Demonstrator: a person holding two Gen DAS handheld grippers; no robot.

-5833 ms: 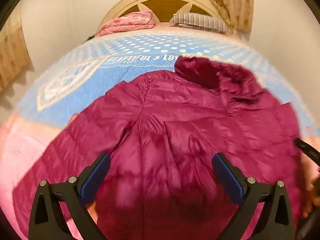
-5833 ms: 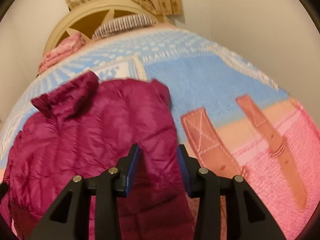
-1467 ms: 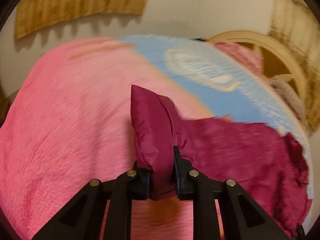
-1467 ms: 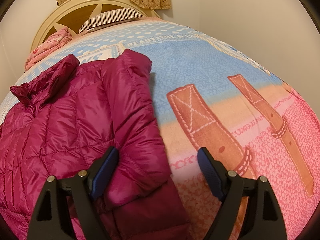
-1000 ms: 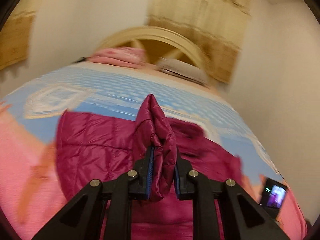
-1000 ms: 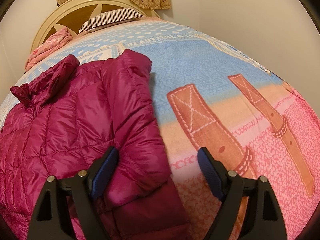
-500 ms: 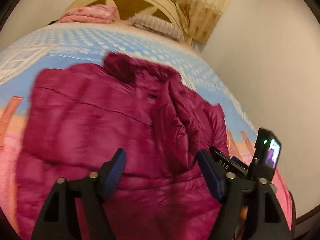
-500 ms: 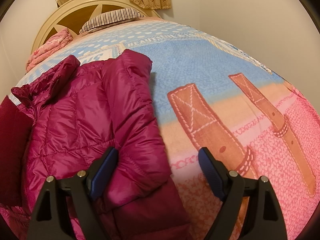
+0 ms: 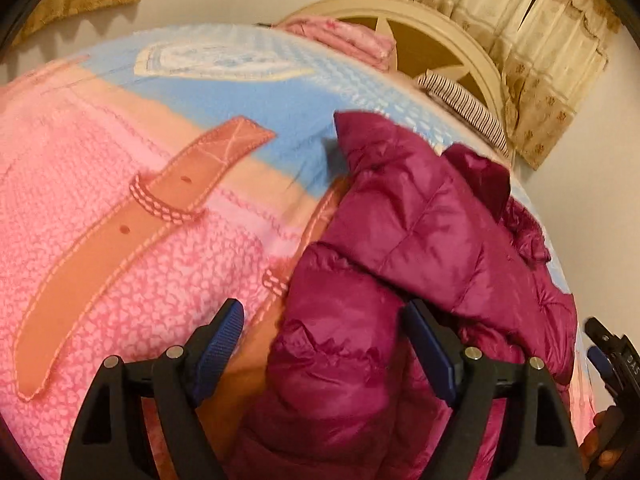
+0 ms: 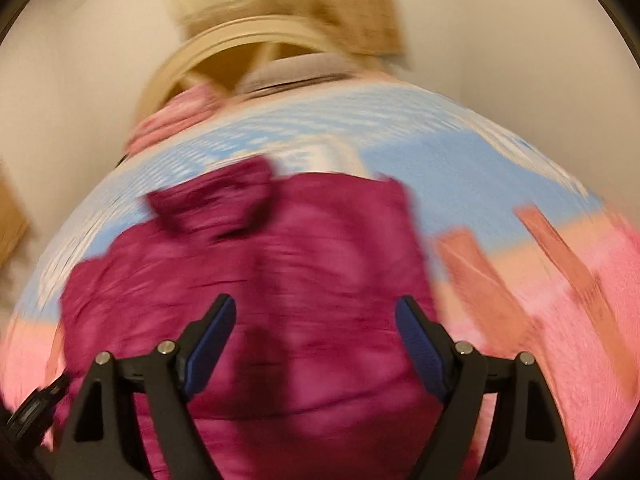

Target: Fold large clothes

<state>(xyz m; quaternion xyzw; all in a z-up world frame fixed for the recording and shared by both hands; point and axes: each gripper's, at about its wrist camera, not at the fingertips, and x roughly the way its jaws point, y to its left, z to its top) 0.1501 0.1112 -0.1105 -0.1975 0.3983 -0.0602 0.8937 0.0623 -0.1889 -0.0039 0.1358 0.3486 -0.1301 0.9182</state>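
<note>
**Both Jaws Wide Above the Magenta Jacket**

At the bottom of my left wrist view, my left gripper (image 9: 322, 346) points down at the bed, its jaws spreading apart. The near edge of the puffy magenta jacket (image 9: 408, 248) bulges up between the blue pads (image 9: 222, 340), but neither pad presses on it; the left pad stands over bare blanket, the right one over the quilted fabric. The jacket fills the lower right of this frame, with one sleeve (image 9: 404, 216) folded across its body and the collar (image 9: 484, 176) rumpled at its upper right. To the left spreads the pink and blue blanket (image 9: 100, 152), printed with a brown strap pattern. Beyond it, at the top of the frame, I see a folded pink cloth (image 9: 344, 40), a striped pillow (image 9: 464, 104), the cream headboard (image 9: 440, 20) and a curtain (image 9: 520, 40). At the far right edge a sliver of my right gripper (image 9: 612, 356) shows.

In the right wrist view everything is smeared by motion. My right gripper (image 10: 316, 332) is released too, jaws wide, nothing clamped. The jacket (image 10: 280, 260) lies in the centre and lower left of that frame, on the blanket (image 10: 480, 168), collar (image 10: 216, 200) towards the headboard (image 10: 248, 40).
</note>
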